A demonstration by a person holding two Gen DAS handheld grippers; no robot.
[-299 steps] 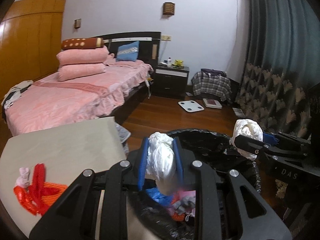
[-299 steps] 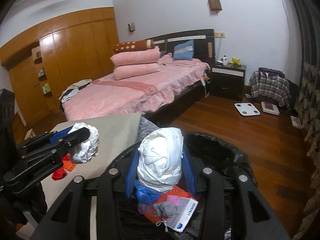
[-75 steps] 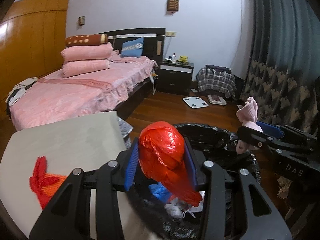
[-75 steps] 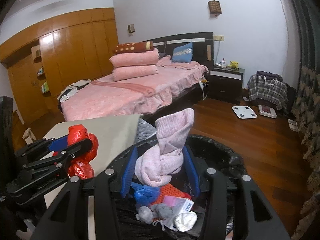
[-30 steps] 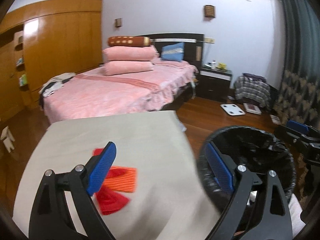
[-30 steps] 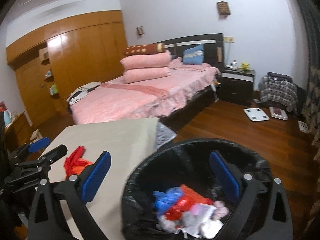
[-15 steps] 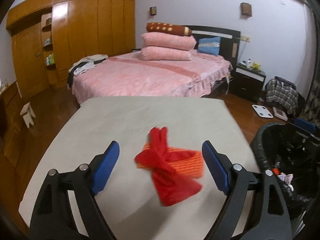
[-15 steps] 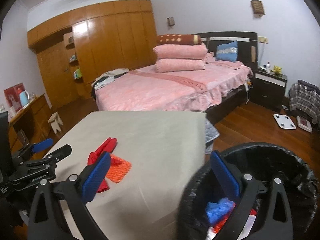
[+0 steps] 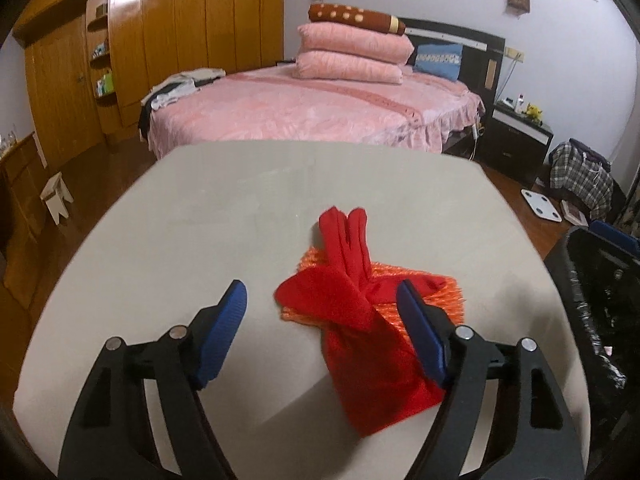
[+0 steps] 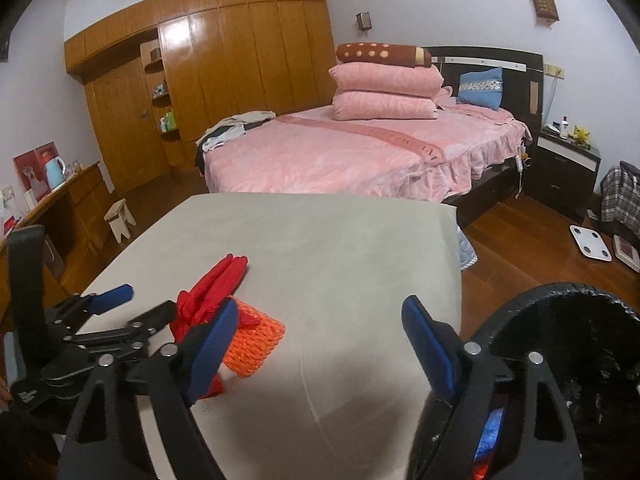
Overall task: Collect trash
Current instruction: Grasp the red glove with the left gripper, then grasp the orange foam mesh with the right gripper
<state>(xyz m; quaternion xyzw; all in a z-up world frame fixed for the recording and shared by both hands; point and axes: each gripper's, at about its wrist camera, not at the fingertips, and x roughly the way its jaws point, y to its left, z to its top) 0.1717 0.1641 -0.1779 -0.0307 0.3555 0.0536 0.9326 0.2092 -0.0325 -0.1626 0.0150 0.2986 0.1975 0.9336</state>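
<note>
On the grey tabletop [image 9: 224,216] only two pieces of trash are left, as far as the pictures show: a soft red fabric glove [image 9: 352,304] and, under it, a flat orange knitted mesh piece [image 10: 254,344]. The glove lies across the mesh and touches it. The rest of the tabletop that is visible carries nothing more.

The left tongs [image 9: 322,308] are wide open and hold nothing. They hang just over the red glove, with the glove between the two blue pads; from the pictures I cannot tell if the pads touch the fabric. The right tongs [image 10: 316,328] are also wide open and empty, above the bare tabletop, between the two items and the bin.

At the right stands the round bin with a black plastic liner [image 10: 560,320], just beside the tabletop edge. Inside it some blue and red material shows, so part of the collecting seems already done. I judge the task to be near its end: the glove and the mesh piece must go into the bin.

I can read no brand, label or writing on the trash, the bin or the tongs.
</note>
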